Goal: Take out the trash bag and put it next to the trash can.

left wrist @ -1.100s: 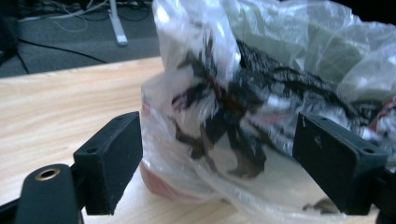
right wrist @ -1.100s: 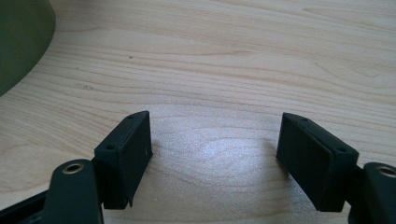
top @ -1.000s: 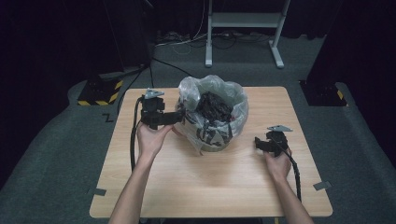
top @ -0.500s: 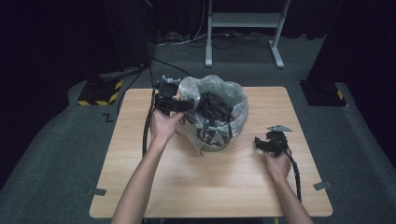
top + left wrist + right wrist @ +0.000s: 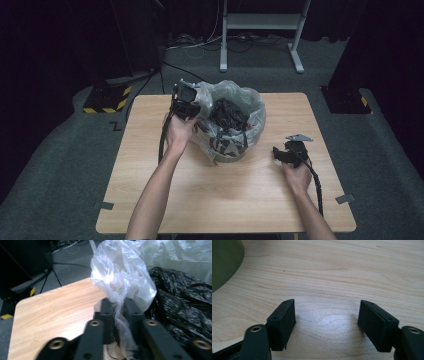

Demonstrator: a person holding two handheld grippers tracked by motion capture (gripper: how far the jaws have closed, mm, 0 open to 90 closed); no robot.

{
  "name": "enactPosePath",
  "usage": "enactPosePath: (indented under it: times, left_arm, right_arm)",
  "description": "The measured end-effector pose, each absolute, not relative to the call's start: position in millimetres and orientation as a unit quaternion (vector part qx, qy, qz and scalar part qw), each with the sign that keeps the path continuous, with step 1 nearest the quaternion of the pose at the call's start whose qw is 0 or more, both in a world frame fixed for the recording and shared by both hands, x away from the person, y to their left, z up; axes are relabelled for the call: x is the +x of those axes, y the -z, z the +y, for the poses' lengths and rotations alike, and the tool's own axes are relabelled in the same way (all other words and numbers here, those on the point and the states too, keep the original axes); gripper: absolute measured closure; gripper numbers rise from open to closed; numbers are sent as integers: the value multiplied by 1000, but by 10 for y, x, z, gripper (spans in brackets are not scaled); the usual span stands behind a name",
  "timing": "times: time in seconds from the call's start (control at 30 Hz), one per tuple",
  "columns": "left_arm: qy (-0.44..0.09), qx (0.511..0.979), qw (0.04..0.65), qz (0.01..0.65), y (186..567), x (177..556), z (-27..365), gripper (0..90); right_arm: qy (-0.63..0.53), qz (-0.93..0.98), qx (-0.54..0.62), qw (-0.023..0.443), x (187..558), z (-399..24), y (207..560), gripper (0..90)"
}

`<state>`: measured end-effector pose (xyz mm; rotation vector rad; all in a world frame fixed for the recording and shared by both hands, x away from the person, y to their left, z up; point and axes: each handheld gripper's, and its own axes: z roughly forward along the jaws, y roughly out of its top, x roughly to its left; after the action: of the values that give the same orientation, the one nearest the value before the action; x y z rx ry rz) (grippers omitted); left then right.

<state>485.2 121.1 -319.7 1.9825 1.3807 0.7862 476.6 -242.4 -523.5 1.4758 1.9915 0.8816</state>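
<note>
My left claw (image 5: 117, 305) has just been closing, and now its jaws pinch a gathered fold of the clear plastic bag (image 5: 122, 272) at the bag's rim. A second ago this claw sat lower on the table beside the bag with its jaws wide; since then it has travelled across to the far left side of the rim and clamped there. In the left gripper view the film bunches between the two black pads and fans out above them, so I read this as a real grip, not a brush.

The table (image 5: 150, 165) carries the whole job, and the bag (image 5: 250, 107) stands near its middle, lining a round bin (image 5: 224, 262) whose dark green wall I see at the edge of the right gripper view. Inside the clear bag lies a crumpled black plastic bag (image 5: 227, 112), heaped at the top.

My right claw (image 5: 327, 317) rests on the bare wood to the right of the bin, jaws standing apart with nothing between them; they have eased together slightly, but I see no contact with anything. The right hand (image 5: 297, 175) has kept its place.

I judge the change as the first hold on the rim. That means the bag can now be lifted or drawn together, and the right claw probably needs the opposite edge next.
</note>
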Motion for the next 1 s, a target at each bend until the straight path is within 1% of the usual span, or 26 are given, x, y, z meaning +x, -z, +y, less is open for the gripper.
enactPosePath:
  times: [0.07, 0.1, 0.2, 0.23, 0.27, 0.3, 0.37, 0.43, 0.57, 0.67, 0.83, 1.0]
  left_arm:
    - [-295, 745, 300, 519, 3196, 4845, 1198, 861]
    - [-288, 752, 307, 508, 3192, 4846, 1191, 873]
    - [-276, 755, 326, 498, 3186, 4839, 1166, 883]
    - [-273, 756, 333, 492, 3180, 4839, 1167, 885]
    - [-269, 757, 341, 488, 3172, 4837, 1170, 885]
    - [-263, 756, 351, 487, 3166, 4837, 1174, 886]
    - [-251, 754, 369, 482, 3170, 4843, 1187, 886]
    - [-241, 756, 380, 476, 3187, 4860, 1199, 886]
    - [-218, 758, 396, 470, 3244, 4889, 1213, 887]
    - [-213, 756, 405, 468, 3257, 4891, 1214, 887]
    - [-209, 755, 409, 468, 3269, 4896, 1211, 886]
    - [-211, 759, 405, 465, 3264, 4864, 1226, 886]
  right_arm:
    - [-325, 733, 542, 252, 4763, -2424, 5235, 315]
    - [-325, 733, 542, 253, 4761, -2422, 5234, 317]
    - [-325, 732, 542, 253, 4761, -2423, 5234, 322]
    - [-325, 732, 543, 251, 4758, -2423, 5231, 341]
    - [-319, 737, 543, 243, 4752, -2433, 5205, 416]
    - [-318, 737, 547, 235, 4744, -2440, 5183, 426]
    - [-337, 735, 556, 192, 4738, -2460, 5144, 394]
    - [-346, 736, 552, 183, 4717, -2459, 5060, 375]
    - [-376, 739, 528, 187, 4654, -2438, 4719, 369]
    - [-388, 746, 503, 200, 4620, -2394, 4430, 366]
    - [-420, 746, 481, 191, 4625, -2321, 4002, 356]
    - [-451, 739, 467, 178, 4687, -2228, 3682, 329]
